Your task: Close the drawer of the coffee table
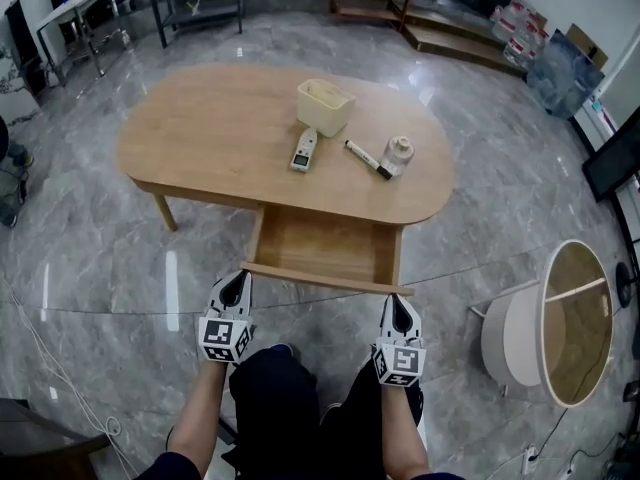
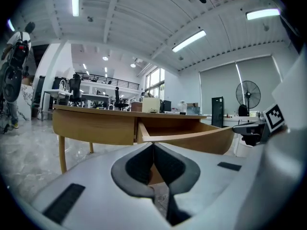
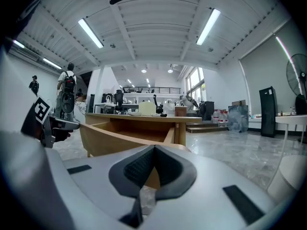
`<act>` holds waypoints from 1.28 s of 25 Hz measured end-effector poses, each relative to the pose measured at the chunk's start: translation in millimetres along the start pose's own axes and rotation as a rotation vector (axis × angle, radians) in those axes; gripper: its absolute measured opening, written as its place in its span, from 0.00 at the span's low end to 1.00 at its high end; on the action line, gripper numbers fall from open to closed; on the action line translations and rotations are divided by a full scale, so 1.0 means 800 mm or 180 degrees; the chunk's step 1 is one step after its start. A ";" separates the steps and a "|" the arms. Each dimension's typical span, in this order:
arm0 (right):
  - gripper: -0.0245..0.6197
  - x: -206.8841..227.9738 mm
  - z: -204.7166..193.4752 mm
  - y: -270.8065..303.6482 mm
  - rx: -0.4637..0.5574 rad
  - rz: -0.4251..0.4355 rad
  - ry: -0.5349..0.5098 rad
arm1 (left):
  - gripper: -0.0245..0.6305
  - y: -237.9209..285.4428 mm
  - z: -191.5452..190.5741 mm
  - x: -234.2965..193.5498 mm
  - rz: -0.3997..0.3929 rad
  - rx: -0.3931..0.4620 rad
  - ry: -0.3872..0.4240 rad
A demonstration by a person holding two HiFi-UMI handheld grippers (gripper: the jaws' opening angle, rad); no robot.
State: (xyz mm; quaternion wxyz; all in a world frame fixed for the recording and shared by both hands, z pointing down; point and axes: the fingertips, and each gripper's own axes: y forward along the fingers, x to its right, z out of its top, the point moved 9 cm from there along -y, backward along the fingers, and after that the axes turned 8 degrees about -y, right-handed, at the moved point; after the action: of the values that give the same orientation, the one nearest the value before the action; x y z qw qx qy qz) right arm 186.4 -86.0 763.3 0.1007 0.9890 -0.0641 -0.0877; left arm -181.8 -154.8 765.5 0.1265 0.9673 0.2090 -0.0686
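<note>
Matt pale wood coffee table and drawer; glossy marble-look floor.

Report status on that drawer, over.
Both shut and empty: left gripper, right gripper. Drawer open, empty, grippers at its front. Nothing seen blocking it.

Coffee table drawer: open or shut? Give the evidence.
Open: the drawer juts out from under the tabletop, its bare wooden bottom showing from above.
</note>
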 end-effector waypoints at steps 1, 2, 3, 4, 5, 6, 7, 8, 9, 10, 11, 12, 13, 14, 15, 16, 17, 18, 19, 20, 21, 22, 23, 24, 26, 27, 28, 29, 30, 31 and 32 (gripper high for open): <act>0.08 0.000 0.002 0.002 0.0014 0.0010 0.0001 | 0.08 0.000 0.003 -0.001 -0.0002 0.0017 -0.0002; 0.08 0.000 0.005 0.005 0.0031 0.0017 -0.0004 | 0.08 0.001 0.006 -0.003 0.0000 0.0037 0.0015; 0.08 0.000 0.007 0.007 0.0048 0.0024 -0.0013 | 0.08 0.001 0.009 -0.004 0.0006 0.0053 0.0039; 0.08 0.000 0.008 0.008 0.0068 0.0029 -0.0022 | 0.08 0.000 0.011 -0.004 0.0008 0.0065 0.0057; 0.08 0.000 0.009 0.008 0.0095 0.0032 -0.0027 | 0.07 0.000 0.013 -0.004 0.0005 0.0080 0.0069; 0.08 0.001 0.011 0.008 0.0127 0.0029 -0.0025 | 0.08 0.001 0.016 -0.004 -0.0005 0.0100 0.0080; 0.08 0.003 0.012 0.009 0.0158 0.0022 -0.0017 | 0.07 0.003 0.018 -0.004 -0.0017 0.0123 0.0091; 0.08 0.005 0.014 0.010 0.0179 0.0017 -0.0010 | 0.07 0.005 0.021 -0.003 -0.0029 0.0143 0.0101; 0.08 0.006 0.016 0.011 0.0186 0.0018 -0.0008 | 0.08 0.005 0.023 -0.003 -0.0035 0.0153 0.0110; 0.08 0.006 0.017 0.011 0.0180 0.0024 -0.0007 | 0.07 0.005 0.024 -0.003 -0.0036 0.0154 0.0117; 0.08 0.005 0.019 0.011 0.0168 0.0031 -0.0005 | 0.07 0.004 0.025 -0.003 -0.0032 0.0148 0.0123; 0.08 0.005 0.019 0.011 0.0157 0.0039 -0.0004 | 0.07 0.003 0.025 -0.003 -0.0027 0.0141 0.0124; 0.08 0.005 0.020 0.011 0.0150 0.0046 -0.0001 | 0.07 0.003 0.026 -0.004 -0.0023 0.0135 0.0124; 0.08 0.005 0.021 0.011 0.0152 0.0053 0.0002 | 0.08 0.003 0.027 -0.003 -0.0022 0.0135 0.0126; 0.08 0.006 0.022 0.012 0.0161 0.0060 0.0005 | 0.07 0.003 0.028 -0.003 -0.0023 0.0138 0.0131; 0.08 0.007 0.023 0.012 0.0171 0.0064 0.0005 | 0.07 0.004 0.030 -0.003 -0.0028 0.0143 0.0134; 0.08 0.007 0.024 0.012 0.0175 0.0064 0.0001 | 0.07 0.004 0.031 -0.003 -0.0035 0.0148 0.0130; 0.08 0.008 0.026 0.013 0.0173 0.0064 0.0001 | 0.07 0.005 0.032 -0.003 -0.0044 0.0153 0.0119; 0.08 0.008 0.027 0.012 0.0171 0.0063 0.0008 | 0.07 0.004 0.034 -0.003 -0.0050 0.0156 0.0111; 0.08 0.009 0.028 0.012 0.0170 0.0065 0.0019 | 0.07 0.004 0.035 -0.003 -0.0053 0.0158 0.0108; 0.08 0.009 0.030 0.012 0.0170 0.0068 0.0030 | 0.07 0.004 0.036 -0.003 -0.0054 0.0157 0.0106; 0.08 0.009 0.031 0.012 0.0170 0.0073 0.0039 | 0.07 0.003 0.037 -0.003 -0.0056 0.0156 0.0096; 0.08 0.010 0.032 0.012 0.0168 0.0078 0.0047 | 0.07 0.004 0.037 -0.003 -0.0063 0.0153 0.0083; 0.08 0.010 0.032 0.013 0.0162 0.0084 0.0054 | 0.07 0.004 0.038 -0.004 -0.0069 0.0144 0.0076; 0.08 0.011 0.032 0.013 0.0148 0.0096 0.0066 | 0.07 0.005 0.038 -0.004 -0.0074 0.0113 0.0092; 0.08 0.011 0.031 0.013 0.0144 0.0100 0.0073 | 0.07 0.005 0.038 -0.004 -0.0073 0.0100 0.0103; 0.08 0.011 0.031 0.013 0.0142 0.0102 0.0078 | 0.08 0.005 0.038 -0.003 -0.0070 0.0095 0.0107; 0.08 0.011 0.031 0.013 0.0142 0.0100 0.0080 | 0.08 0.005 0.038 -0.003 -0.0067 0.0094 0.0108; 0.08 0.011 0.032 0.013 0.0143 0.0097 0.0080 | 0.07 0.005 0.039 -0.003 -0.0064 0.0094 0.0109; 0.08 0.012 0.032 0.013 0.0143 0.0095 0.0079 | 0.07 0.006 0.040 -0.003 -0.0065 0.0092 0.0112; 0.08 0.012 0.033 0.014 0.0141 0.0095 0.0081 | 0.07 0.006 0.041 -0.002 -0.0068 0.0086 0.0115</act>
State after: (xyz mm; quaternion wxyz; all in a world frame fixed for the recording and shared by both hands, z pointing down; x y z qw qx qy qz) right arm 189.8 -103.2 738.7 0.0810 0.9909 -0.0794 -0.0721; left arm -184.0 -169.0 735.8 0.1089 0.9677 0.2206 -0.0554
